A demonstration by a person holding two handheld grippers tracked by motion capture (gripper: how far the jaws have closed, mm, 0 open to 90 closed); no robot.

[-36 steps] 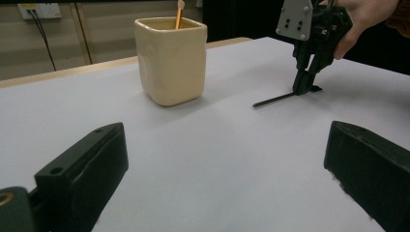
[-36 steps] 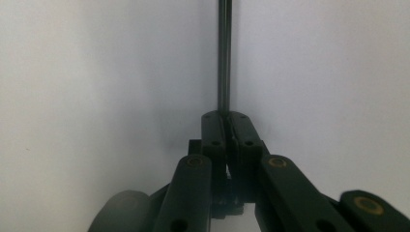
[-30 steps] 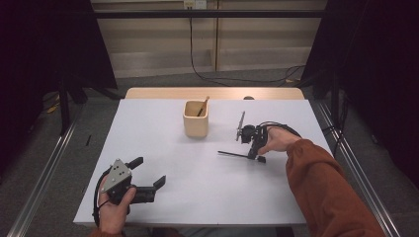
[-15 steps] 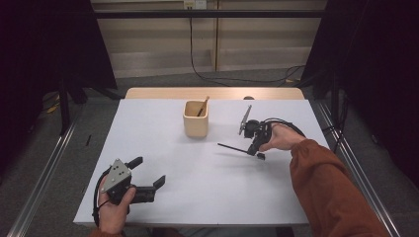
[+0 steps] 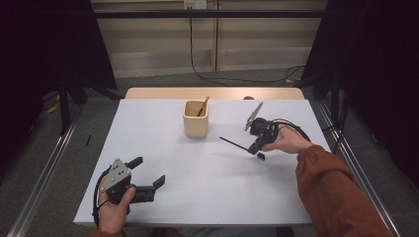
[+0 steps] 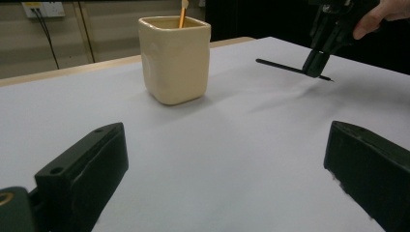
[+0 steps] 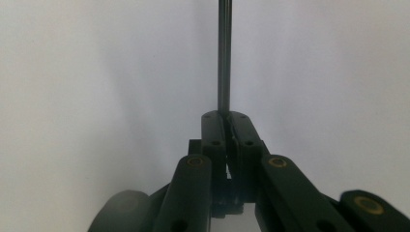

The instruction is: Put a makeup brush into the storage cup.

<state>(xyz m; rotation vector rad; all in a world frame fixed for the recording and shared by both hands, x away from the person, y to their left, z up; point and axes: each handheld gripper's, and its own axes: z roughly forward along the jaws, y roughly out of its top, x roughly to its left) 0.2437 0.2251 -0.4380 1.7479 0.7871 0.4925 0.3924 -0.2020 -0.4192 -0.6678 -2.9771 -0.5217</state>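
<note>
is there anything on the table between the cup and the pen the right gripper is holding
No. In the high view, bare white table separates the cup from the pen.

Right gripper (image 7: 226, 115) jaws were clamped together on a thin black pen (image 7: 224, 58), which ran straight ahead from the tips over white table (image 7: 96, 72).

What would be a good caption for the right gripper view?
Closed jaws of the right gripper holding a thin black pen above the white table.
</note>
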